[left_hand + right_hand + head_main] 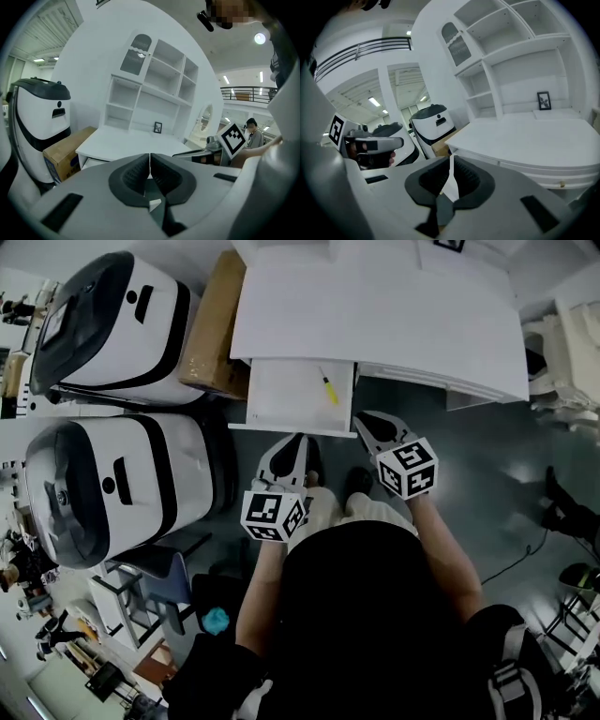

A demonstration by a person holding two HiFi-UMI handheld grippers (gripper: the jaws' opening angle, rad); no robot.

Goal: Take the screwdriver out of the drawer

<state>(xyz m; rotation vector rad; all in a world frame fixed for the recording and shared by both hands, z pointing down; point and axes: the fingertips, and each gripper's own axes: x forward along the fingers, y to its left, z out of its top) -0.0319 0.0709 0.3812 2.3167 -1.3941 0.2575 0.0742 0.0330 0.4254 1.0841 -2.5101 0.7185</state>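
Left hand-held gripper (pixel 300 440) shut empty, right hand-held gripper (pixel 362 419) slightly parted; screwdriver (pixel 328 388) in drawer (pixel 281 397) beside box (pixel 216 324).

Yellow-handled screwdriver (pixel 328 388) lies slantwise inside the open white drawer (pixel 281 404).

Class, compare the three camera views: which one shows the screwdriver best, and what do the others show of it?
The head view. There the yellow-handled screwdriver lies in plain sight inside the open drawer. The left gripper view and the right gripper view do not show it at all.
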